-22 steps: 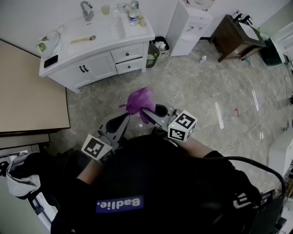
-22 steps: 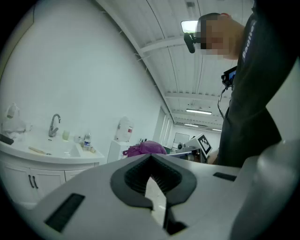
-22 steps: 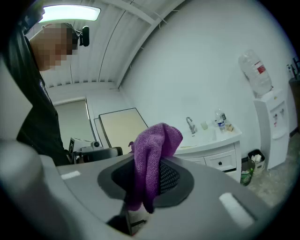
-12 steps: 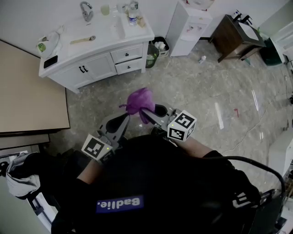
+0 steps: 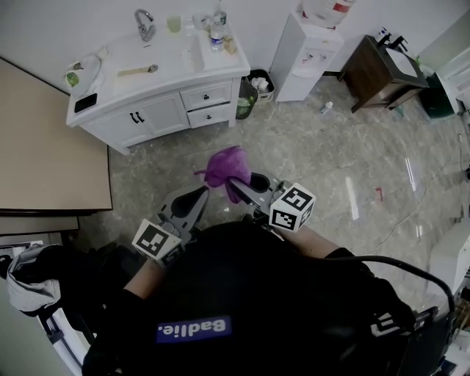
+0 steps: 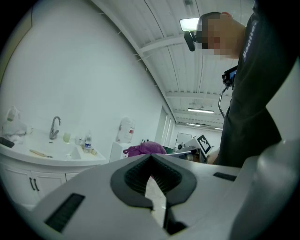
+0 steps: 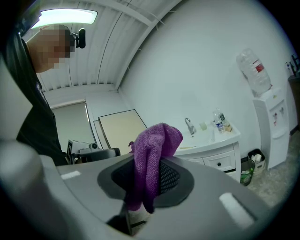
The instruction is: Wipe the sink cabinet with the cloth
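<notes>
The white sink cabinet [image 5: 158, 110] stands against the far wall at upper left, a few steps away across the marble floor. A purple cloth [image 5: 226, 167] hangs bunched from my right gripper [image 5: 239, 183], which is shut on it at waist height. In the right gripper view the cloth [image 7: 154, 140] drapes over the closed jaws, with the cabinet [image 7: 215, 159] beyond. My left gripper [image 5: 192, 202] sits just left of the right one, shut and holding nothing. The left gripper view shows its tips [image 6: 151, 159] meeting, and the cloth [image 6: 145, 149] past them.
On the counter are a faucet [image 5: 145, 22], a bottle [image 5: 214, 37], a wooden brush [image 5: 136, 70] and a dark phone [image 5: 85, 103]. A waste bin [image 5: 257, 81] and water dispenser [image 5: 312, 51] stand right of the cabinet. A beige panel [image 5: 51, 154] is at left and a brown table [image 5: 382, 70] at far right.
The head view has shifted a little, so the cabinet sits slightly lower in frame. Both grippers and the cloth keep the same pose.
</notes>
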`<state>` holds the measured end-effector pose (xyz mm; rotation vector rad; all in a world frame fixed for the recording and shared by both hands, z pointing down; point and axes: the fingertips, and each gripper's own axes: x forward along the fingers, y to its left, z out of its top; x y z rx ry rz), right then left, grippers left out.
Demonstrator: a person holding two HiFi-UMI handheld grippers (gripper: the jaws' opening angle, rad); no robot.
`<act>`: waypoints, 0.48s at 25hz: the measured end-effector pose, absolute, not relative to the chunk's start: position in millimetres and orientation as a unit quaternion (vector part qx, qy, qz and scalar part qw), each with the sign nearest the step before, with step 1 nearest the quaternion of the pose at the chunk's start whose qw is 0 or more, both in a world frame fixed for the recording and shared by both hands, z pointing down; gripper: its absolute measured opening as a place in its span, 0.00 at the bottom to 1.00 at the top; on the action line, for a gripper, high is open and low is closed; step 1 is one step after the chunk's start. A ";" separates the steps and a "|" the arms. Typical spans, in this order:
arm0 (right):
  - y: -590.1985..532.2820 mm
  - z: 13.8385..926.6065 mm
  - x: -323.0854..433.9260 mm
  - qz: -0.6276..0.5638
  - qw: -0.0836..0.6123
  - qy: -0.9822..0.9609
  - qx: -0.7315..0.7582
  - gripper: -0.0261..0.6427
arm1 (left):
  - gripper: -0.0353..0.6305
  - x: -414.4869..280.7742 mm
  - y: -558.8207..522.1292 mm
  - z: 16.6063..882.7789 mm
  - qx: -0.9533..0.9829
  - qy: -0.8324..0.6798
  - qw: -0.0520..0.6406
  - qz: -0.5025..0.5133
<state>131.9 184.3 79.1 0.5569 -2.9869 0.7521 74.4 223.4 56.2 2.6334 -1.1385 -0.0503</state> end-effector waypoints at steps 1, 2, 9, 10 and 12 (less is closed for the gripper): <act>182.2 79.1 134.9 0.241 0.005 -0.954 0.176 0.15 | 0.06 78.8 221.8 52.9 0.909 -0.393 0.137 -0.015; 180.1 79.3 138.0 0.241 0.004 -0.955 0.174 0.15 | 0.06 82.9 220.0 50.3 0.909 -0.394 0.138 -0.012; 156.9 80.3 157.1 0.249 0.002 -0.956 0.153 0.15 | 0.06 97.0 196.9 47.0 0.896 -0.426 0.127 -0.001; 153.5 81.2 159.9 0.250 0.002 -0.957 0.148 0.15 | 0.06 99.7 192.8 46.1 0.893 -0.431 0.127 0.000; 147.5 84.7 165.8 0.254 0.004 -0.957 0.137 0.15 | 0.06 105.7 185.7 47.6 0.888 -0.442 0.127 0.001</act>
